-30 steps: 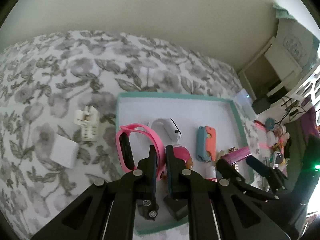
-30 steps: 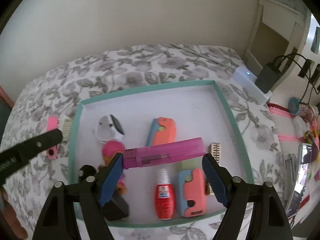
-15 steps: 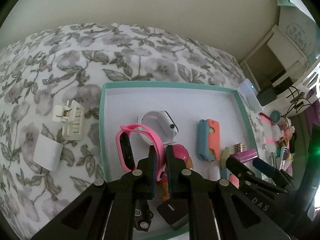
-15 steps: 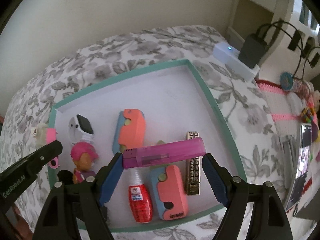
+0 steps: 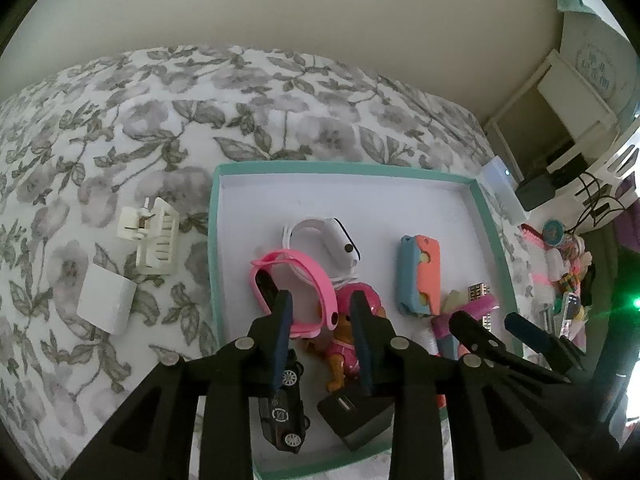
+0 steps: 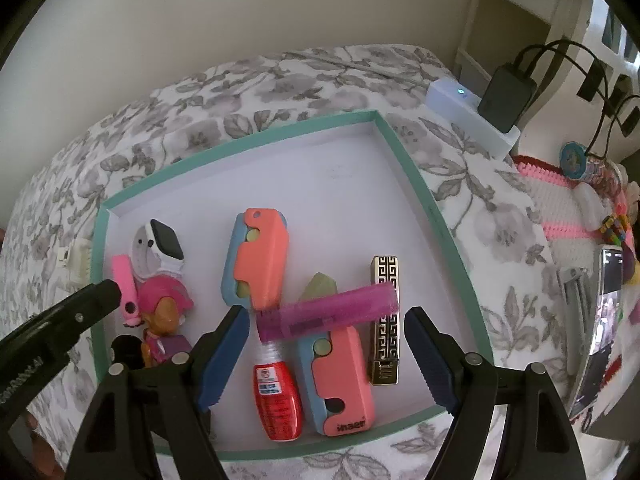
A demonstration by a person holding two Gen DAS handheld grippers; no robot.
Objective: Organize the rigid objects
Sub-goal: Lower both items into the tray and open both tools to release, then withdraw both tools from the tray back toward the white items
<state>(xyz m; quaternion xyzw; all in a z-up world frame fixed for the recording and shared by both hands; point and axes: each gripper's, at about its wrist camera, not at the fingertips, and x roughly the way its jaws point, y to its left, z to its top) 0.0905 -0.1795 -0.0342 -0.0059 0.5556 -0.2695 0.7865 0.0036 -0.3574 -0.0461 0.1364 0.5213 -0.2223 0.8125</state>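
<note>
A pink watch band [image 5: 292, 280] lies in the teal-rimmed tray [image 5: 344, 170], leaning on a white smartwatch [image 5: 336, 240]. My left gripper [image 5: 320, 300] hangs over it with jaws opening; the strap runs between the fingers and neither pad presses it. A purple lighter [image 6: 328, 312] rests across a peach-and-blue case [image 6: 340, 380] and a gold case [image 6: 384, 320], just beyond my right gripper [image 6: 324, 316]. The right jaws stand wide and neither pad seems to touch the lighter's ends.
Also in the tray [image 6: 248, 144]: a pink-hatted toy pup [image 5: 348, 340], a black toy car [image 5: 284, 408], a black block [image 5: 352, 412], a red glue bottle [image 6: 278, 400], a second peach-and-blue case [image 6: 256, 260]. A white claw clip [image 5: 154, 236] and a white block [image 5: 106, 304] lie on the floral bedspread.
The left jaws have come apart and let the pink band go. The purple lighter, held end to end before, now lies lower on the items in the tray.
</note>
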